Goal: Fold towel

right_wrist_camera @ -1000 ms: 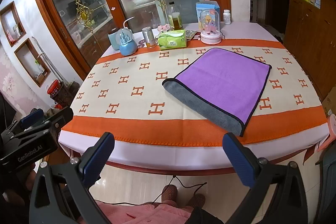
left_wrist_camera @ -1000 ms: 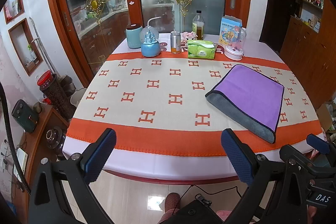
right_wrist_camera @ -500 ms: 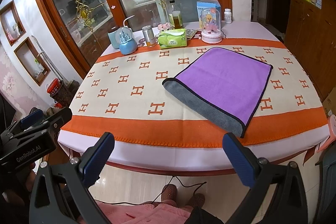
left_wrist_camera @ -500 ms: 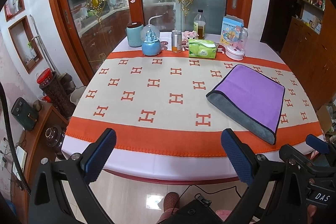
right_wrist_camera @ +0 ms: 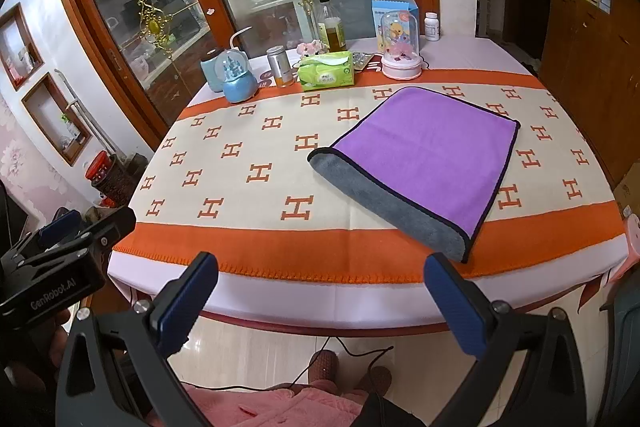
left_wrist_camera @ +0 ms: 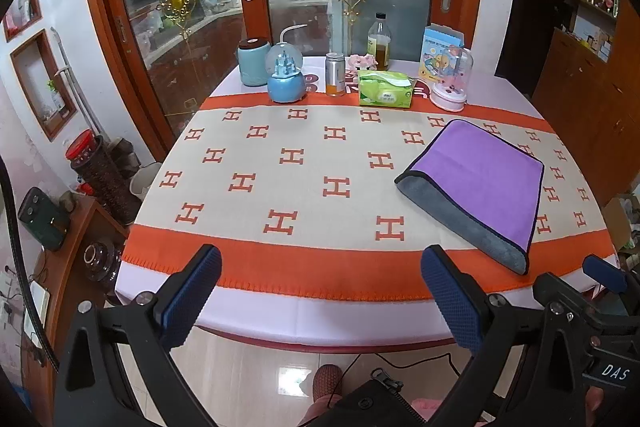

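Observation:
A purple towel (left_wrist_camera: 482, 183) with a grey underside lies folded over on the right half of the table, its rolled grey fold facing the front left; it also shows in the right wrist view (right_wrist_camera: 424, 155). My left gripper (left_wrist_camera: 320, 291) is open and empty, held in front of the table's near edge, left of the towel. My right gripper (right_wrist_camera: 320, 299) is open and empty, also off the near edge, with the towel's near corner just beyond its right finger. The left gripper's body shows at the lower left of the right wrist view (right_wrist_camera: 52, 263).
The table (left_wrist_camera: 304, 311) has an orange and cream H-patterned cloth. Along its far edge stand a blue jar (left_wrist_camera: 253, 62), snow globe (left_wrist_camera: 285, 79), can (left_wrist_camera: 335, 73), green tissue pack (left_wrist_camera: 385, 89), bottle (left_wrist_camera: 378, 41), box (left_wrist_camera: 440, 47) and domed toy (left_wrist_camera: 450, 83). Glass doors behind.
Both grippers have stayed open and nearly still; the view has only shifted very slightly. The towel has not moved.

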Motion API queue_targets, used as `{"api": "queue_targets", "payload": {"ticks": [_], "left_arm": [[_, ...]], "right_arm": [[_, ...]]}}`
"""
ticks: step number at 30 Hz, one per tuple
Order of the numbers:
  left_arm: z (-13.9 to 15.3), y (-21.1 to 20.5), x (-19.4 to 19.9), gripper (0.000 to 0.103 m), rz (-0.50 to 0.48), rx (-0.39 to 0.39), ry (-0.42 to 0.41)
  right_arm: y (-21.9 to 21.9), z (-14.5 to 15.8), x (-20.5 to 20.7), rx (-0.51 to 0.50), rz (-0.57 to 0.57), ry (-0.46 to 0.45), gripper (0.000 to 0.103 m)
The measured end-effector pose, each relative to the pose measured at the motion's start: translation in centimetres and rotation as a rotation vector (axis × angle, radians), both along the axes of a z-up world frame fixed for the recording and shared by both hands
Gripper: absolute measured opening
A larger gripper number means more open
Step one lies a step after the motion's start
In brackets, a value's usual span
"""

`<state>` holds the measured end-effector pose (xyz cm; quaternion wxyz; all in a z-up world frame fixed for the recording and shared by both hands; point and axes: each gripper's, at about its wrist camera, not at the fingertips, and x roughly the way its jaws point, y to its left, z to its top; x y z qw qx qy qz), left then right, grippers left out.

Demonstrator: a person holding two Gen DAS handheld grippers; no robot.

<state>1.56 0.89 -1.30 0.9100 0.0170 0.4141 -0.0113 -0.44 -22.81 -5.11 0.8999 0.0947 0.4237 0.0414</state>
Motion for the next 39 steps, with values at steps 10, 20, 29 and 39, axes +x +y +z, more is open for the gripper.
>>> {"api": "queue_targets", "payload": {"ticks": [10, 20, 29, 39], "left_arm": [[-0.3, 0.8, 2.2, 0.099, -0.048, -0.001, 0.000], [-0.9, 1.7, 3.9, 0.099, -0.171, -0.016, 0.000], [-0.8, 1.4, 4.9, 0.099, -0.284, -0.041, -0.004], [-1.0, -0.7, 6.7, 0.099, -0.363, -0.029, -0.012]], "right_arm": [[1.2, 0.2, 0.2, -0.011, -0.074, -0.006, 0.103], [2.3, 0.3, -0.4, -0.020, -0.205, -0.032, 0.103], [2.9, 0.6, -1.6, -0.028, -0.295, -0.054, 0.103], [0.4, 0.7, -2.4, -0.047, -0.412, -0.096, 0.103]]}}
